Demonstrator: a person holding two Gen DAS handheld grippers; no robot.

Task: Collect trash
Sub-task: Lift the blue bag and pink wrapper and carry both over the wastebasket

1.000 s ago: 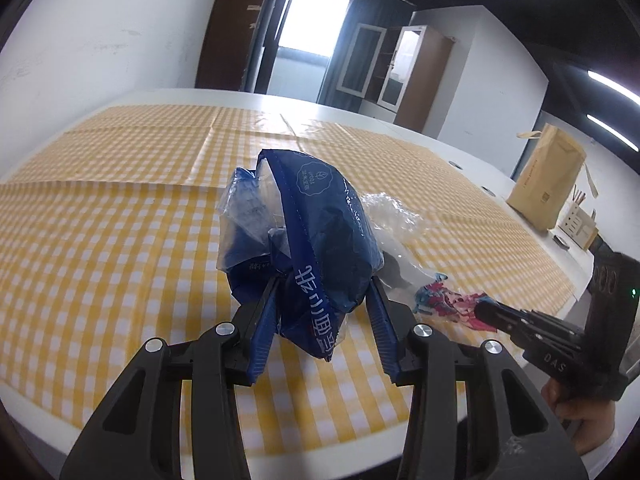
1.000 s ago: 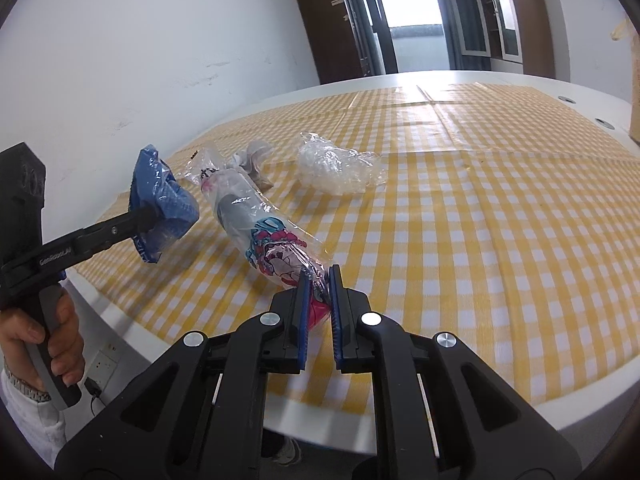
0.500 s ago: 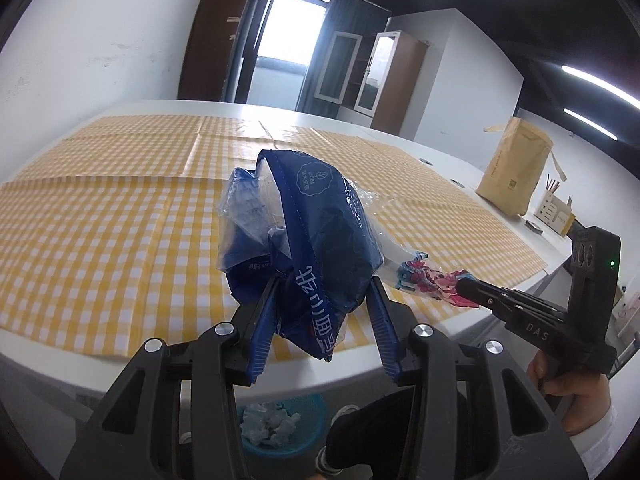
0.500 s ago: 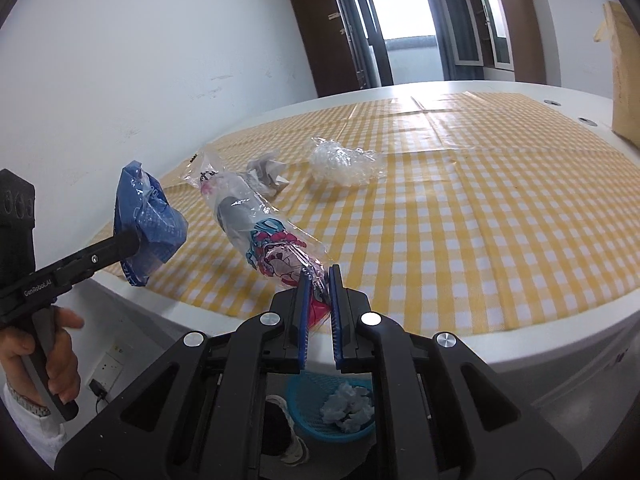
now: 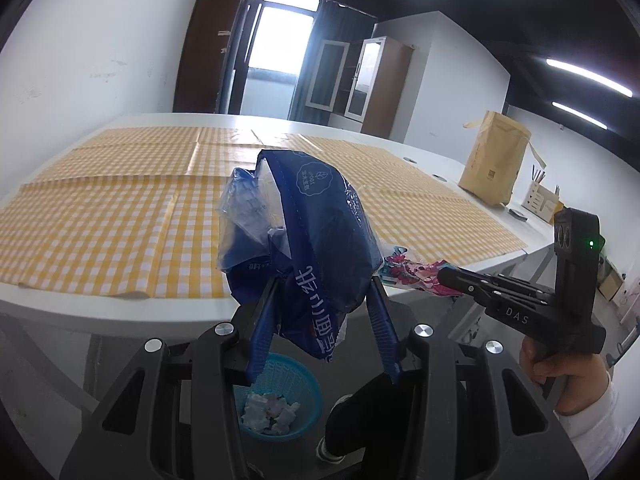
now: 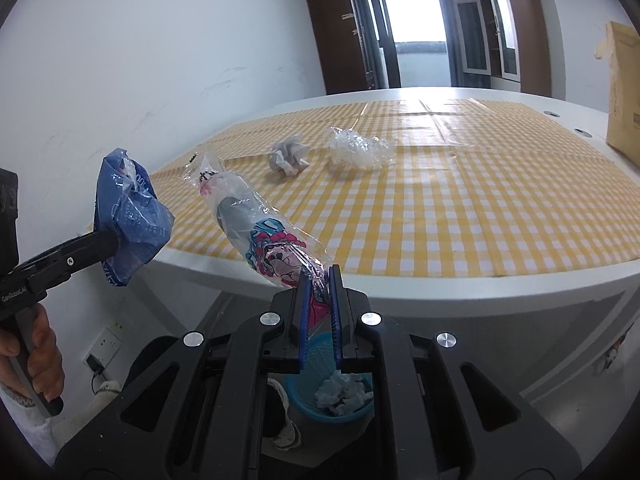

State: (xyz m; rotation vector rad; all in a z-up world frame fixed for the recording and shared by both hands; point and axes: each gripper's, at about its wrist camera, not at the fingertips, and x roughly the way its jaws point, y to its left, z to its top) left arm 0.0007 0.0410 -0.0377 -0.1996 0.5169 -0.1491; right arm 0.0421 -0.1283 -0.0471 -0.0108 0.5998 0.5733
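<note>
My left gripper is shut on a crumpled blue plastic bag, held in the air off the table's near edge; the bag also shows in the right wrist view. My right gripper is shut on a clear wrapper with pink and blue print, also held off the edge; the wrapper's end shows in the left wrist view. A blue basket holding crumpled white paper stands on the floor below both grippers, and shows in the right wrist view.
A yellow checked cloth covers the white table. A crumpled grey paper ball and a clear plastic wad lie on it. A brown paper bag stands at the far right. A dark shoe is by the basket.
Both grippers have pulled back off the table's edge and risen with their loads. The basket on the floor has come into view beneath them.
</note>
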